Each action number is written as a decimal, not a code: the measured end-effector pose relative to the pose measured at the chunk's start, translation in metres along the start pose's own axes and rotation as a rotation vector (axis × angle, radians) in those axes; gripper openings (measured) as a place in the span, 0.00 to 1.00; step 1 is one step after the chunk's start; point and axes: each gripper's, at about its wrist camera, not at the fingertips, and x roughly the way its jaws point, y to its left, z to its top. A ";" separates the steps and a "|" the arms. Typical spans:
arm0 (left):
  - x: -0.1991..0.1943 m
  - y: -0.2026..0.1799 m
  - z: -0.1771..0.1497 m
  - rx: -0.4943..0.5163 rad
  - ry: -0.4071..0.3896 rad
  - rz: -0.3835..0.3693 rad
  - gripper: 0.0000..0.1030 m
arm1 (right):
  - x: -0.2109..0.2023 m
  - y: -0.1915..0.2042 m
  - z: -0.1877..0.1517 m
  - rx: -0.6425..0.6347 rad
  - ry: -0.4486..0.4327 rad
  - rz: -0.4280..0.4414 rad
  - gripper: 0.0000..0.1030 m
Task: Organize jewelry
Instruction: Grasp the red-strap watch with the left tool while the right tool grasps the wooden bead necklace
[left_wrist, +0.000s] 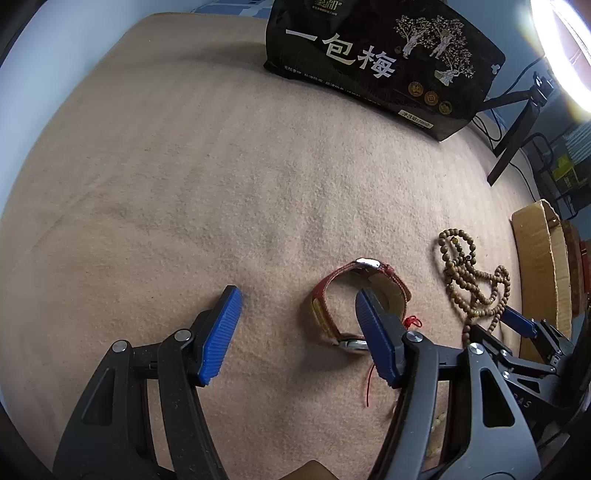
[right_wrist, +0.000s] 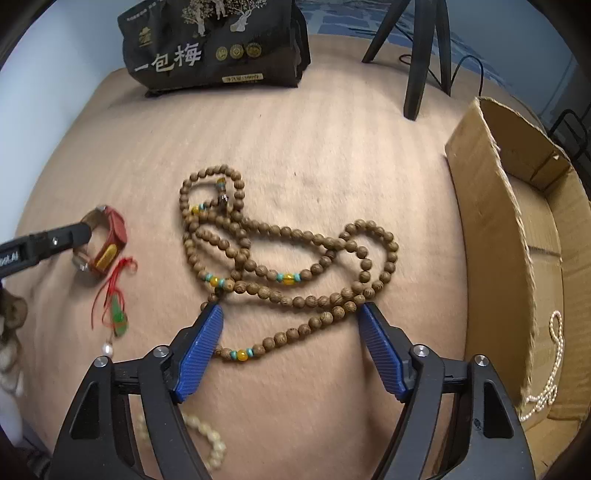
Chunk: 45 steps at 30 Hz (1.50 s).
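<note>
A long wooden bead necklace (right_wrist: 280, 254) with yellow and turquoise beads lies coiled on the beige cloth; it also shows in the left wrist view (left_wrist: 472, 273). My right gripper (right_wrist: 290, 325) is open, its jaws straddling the necklace's near strands. A red and gold bangle (left_wrist: 354, 299) stands on the cloth; my left gripper (left_wrist: 297, 310) is open with its right finger inside the ring. The bangle shows in the right wrist view (right_wrist: 107, 243). A red cord with a green pendant (right_wrist: 118, 314) lies beside it. A pearl strand (right_wrist: 546, 376) lies in the cardboard box (right_wrist: 495, 206).
A black snack bag (right_wrist: 218, 40) stands at the back of the cloth. A tripod leg (right_wrist: 417, 62) stands behind the box. A pale bead bracelet (right_wrist: 210, 439) lies near the front edge. A ring light (left_wrist: 561, 48) glares at top right.
</note>
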 end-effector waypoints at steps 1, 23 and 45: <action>0.001 -0.001 0.001 0.002 0.000 0.000 0.64 | 0.001 0.001 0.002 0.002 -0.004 -0.006 0.75; 0.006 -0.007 -0.001 0.066 -0.011 0.027 0.41 | 0.005 0.019 0.026 -0.068 -0.146 -0.020 0.80; 0.009 -0.021 -0.008 0.107 -0.034 0.057 0.05 | -0.004 0.033 0.043 -0.128 -0.199 0.117 0.05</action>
